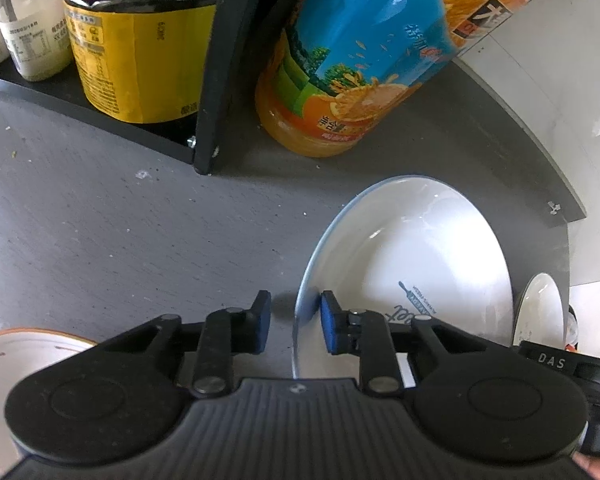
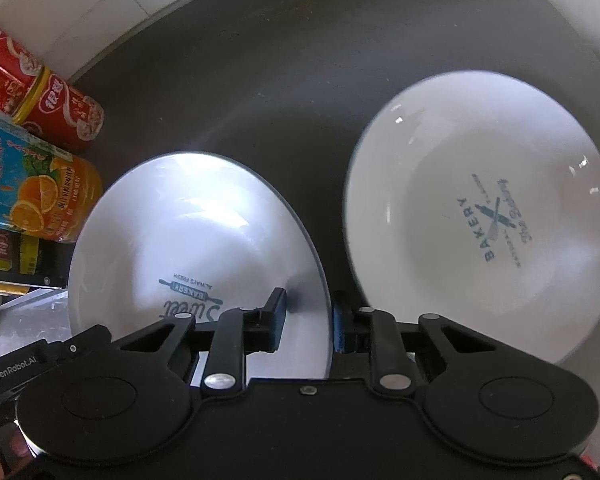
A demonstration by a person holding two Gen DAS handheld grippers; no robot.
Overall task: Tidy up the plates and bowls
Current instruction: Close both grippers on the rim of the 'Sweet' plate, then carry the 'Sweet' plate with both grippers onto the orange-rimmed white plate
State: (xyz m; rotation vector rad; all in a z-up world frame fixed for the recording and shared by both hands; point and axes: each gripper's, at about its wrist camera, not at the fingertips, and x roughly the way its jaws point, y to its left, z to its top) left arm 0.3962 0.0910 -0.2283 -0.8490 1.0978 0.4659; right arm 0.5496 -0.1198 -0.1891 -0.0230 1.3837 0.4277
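On the dark grey table [image 2: 228, 64], two white plates are set side by side, apart from each other. The near plate [image 2: 188, 232], printed "Sweet Bakery", is straddled on both sides: the right gripper [image 2: 306, 320] is placed over its right rim, one blue pad above the surface and the other outside the edge, and the left gripper [image 1: 290, 322] is placed over its left rim in the same way. Neither pair of jaws is closed; a gap is seen between each pad and the rim, so both are spread and nothing is pinched yet. Opposite edges are taken, it is judged, so that the wide, shallow plate can be lifted level and not tipped from one side.

The far plate [image 2: 484, 216], printed "Bakery", is left flat and free to the right, probably as the base on which the near plate is to be stacked. A third dish [image 1: 32, 352] with a brown rim line is partly seen at the lower left of the left view.

Bottles are kept clear of the work: a juice bottle [image 1: 340, 92] is stood just behind the near plate, a red can [image 2: 56, 108] is laid further back, and a soy bottle [image 1: 140, 52] is held in a black rack [image 1: 204, 80]. The juice bottle is near enough to be knocked in the lift
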